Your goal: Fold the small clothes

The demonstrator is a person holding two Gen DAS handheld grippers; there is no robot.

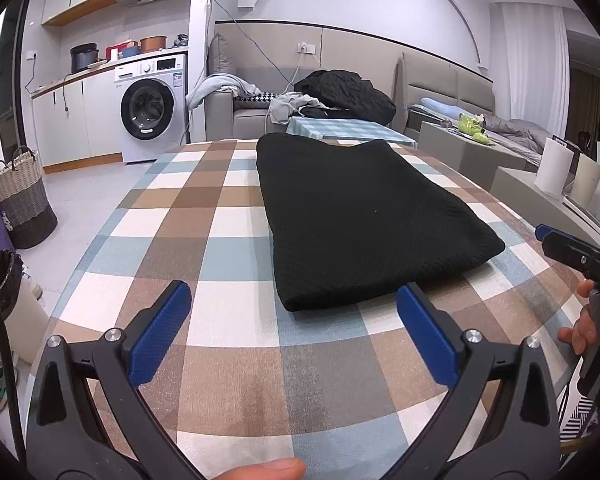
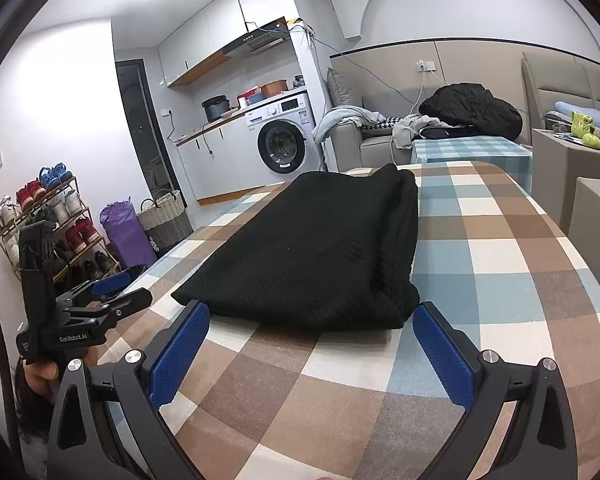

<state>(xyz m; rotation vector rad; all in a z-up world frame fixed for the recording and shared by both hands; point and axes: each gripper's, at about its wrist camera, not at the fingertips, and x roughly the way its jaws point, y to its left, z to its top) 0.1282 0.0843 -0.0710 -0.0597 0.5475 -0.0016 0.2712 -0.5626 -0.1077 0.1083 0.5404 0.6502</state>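
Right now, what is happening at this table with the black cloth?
A person holds a two-finger gripper in each hand over a table with a checked tablecloth. A black knitted garment lies on it, already folded into a long rectangle. The left gripper and the right gripper both have their fingers spread wide, just short of the garment's near edge. Neither one holds anything at this moment.
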